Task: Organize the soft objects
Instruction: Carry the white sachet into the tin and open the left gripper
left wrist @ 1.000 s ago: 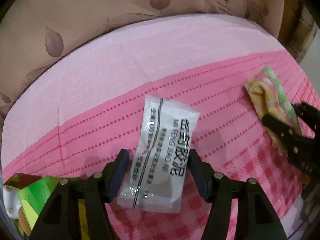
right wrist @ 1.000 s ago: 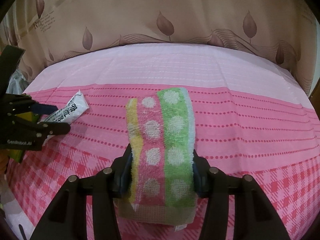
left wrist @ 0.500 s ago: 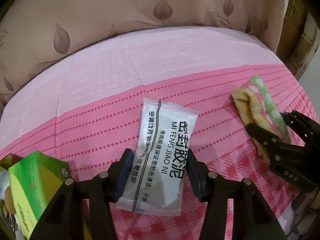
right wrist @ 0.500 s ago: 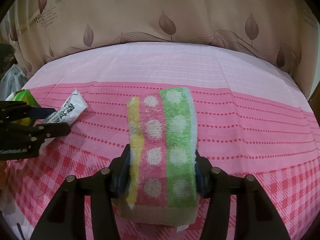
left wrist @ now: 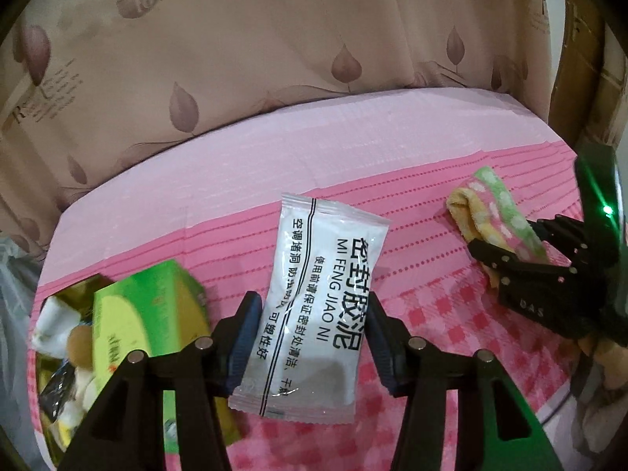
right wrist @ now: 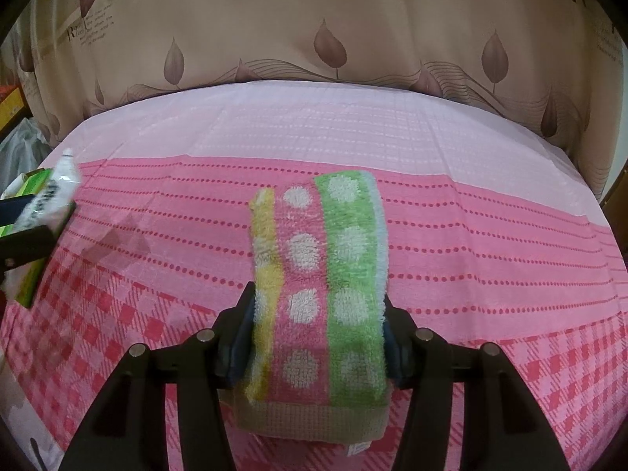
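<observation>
My left gripper [left wrist: 312, 333] is shut on a white plastic packet [left wrist: 320, 306] with black Chinese print and holds it above the pink cloth [left wrist: 274, 157]. My right gripper [right wrist: 318, 337] is shut on a folded towel [right wrist: 322, 294] striped yellow, pink and green with white dots, and holds it above the cloth [right wrist: 490, 255]. In the left wrist view the towel [left wrist: 498, 216] and the right gripper [left wrist: 510, 253] show at the right. In the right wrist view the packet [right wrist: 55, 192] shows at the far left edge.
A green and yellow box [left wrist: 145, 322] lies at the left among several small items [left wrist: 59, 333] at the cloth's left edge; it also shows in the right wrist view [right wrist: 31, 274]. A beige leaf-print curtain [right wrist: 314, 39] hangs behind the table.
My left gripper has lifted and drawn back with the packet; the green box and more curtain have come into view. My right gripper has lifted slightly with the towel.
</observation>
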Demonstrator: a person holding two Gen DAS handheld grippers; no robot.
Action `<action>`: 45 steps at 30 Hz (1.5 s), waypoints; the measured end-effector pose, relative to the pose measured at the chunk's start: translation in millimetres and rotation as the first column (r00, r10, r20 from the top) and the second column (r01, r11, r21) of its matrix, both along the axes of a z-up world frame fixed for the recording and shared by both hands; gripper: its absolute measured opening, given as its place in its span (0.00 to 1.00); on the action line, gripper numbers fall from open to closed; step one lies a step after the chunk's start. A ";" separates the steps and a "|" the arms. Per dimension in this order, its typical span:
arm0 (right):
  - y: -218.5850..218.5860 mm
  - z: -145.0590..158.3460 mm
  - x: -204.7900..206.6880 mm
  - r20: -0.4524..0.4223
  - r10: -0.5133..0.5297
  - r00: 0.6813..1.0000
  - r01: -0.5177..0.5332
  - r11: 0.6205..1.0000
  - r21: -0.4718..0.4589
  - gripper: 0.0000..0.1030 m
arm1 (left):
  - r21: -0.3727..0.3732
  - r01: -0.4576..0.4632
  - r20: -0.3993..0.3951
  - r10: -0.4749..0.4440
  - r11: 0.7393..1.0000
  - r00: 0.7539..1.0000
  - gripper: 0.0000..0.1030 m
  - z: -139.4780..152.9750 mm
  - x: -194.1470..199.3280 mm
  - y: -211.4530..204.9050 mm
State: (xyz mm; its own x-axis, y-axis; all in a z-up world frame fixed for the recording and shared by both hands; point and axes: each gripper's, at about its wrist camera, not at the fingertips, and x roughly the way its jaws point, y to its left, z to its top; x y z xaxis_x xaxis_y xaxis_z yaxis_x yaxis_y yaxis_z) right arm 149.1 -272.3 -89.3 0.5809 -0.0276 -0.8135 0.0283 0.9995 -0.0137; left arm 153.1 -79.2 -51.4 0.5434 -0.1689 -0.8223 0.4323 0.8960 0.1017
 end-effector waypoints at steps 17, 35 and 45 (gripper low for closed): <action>2.9 -1.4 -0.7 0.000 0.001 1.000 -0.001 1.000 -0.023 0.50 | -0.014 -0.133 0.110 0.134 0.991 0.985 0.52 50.8 -39.5 100.8; 2.8 -1.9 -0.9 0.001 0.002 1.000 -0.002 0.999 -0.033 0.50 | 0.001 -0.393 0.056 0.392 0.920 0.918 0.52 23.3 -30.6 239.8; -0.3 -0.4 -0.7 0.000 0.000 1.000 0.000 1.000 -0.025 0.50 | -0.017 -0.446 -0.006 0.446 0.895 0.895 0.52 1.5 -25.5 274.3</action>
